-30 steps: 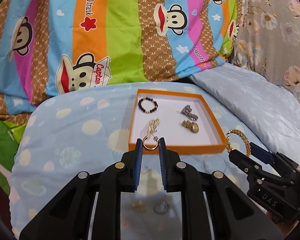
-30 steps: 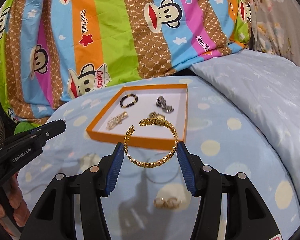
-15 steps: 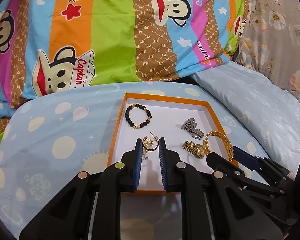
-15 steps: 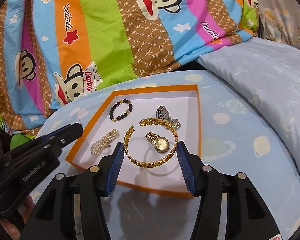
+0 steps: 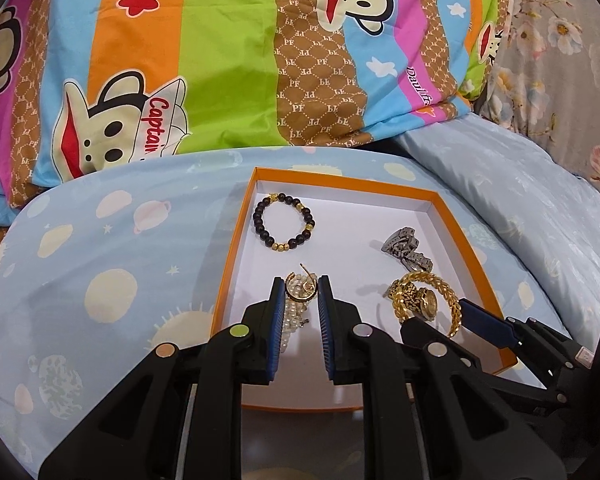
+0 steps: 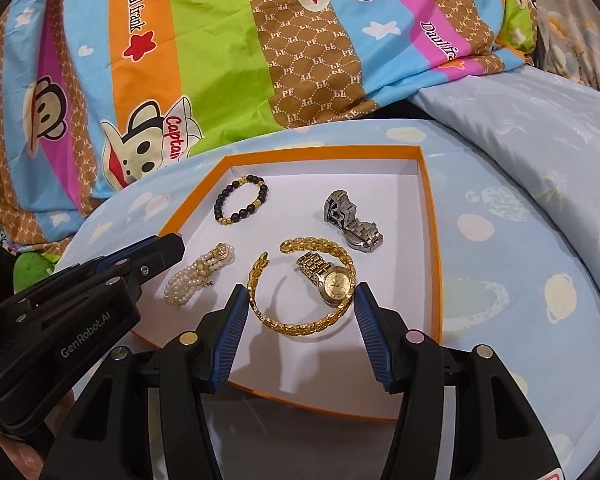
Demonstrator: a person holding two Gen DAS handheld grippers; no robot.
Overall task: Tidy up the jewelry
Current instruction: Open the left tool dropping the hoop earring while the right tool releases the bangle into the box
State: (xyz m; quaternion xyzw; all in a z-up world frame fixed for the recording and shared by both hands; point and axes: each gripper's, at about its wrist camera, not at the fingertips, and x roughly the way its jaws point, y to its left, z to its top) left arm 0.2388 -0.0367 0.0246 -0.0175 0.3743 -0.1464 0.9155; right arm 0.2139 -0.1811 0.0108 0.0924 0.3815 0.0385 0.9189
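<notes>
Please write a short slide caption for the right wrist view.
Right gripper holding gold bangle over gold watch in orange tray.

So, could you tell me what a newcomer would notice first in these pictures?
Probably the orange tray of jewelry on the pale blue bedding, against the loud monkey-print quilt. Over it, the right tool holds a gold bangle above a gold watch, and the left tool pinches a gold hoop earring.

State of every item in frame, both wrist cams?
left gripper: shut on gold hoop earring, over tray
right gripper: shut on gold bangle, over tray
orange tray: open, no lid
beaded bracelet: lying in tray
pearl bracelet: in tray
silver watch: in tray
gold watch: in tray
</notes>
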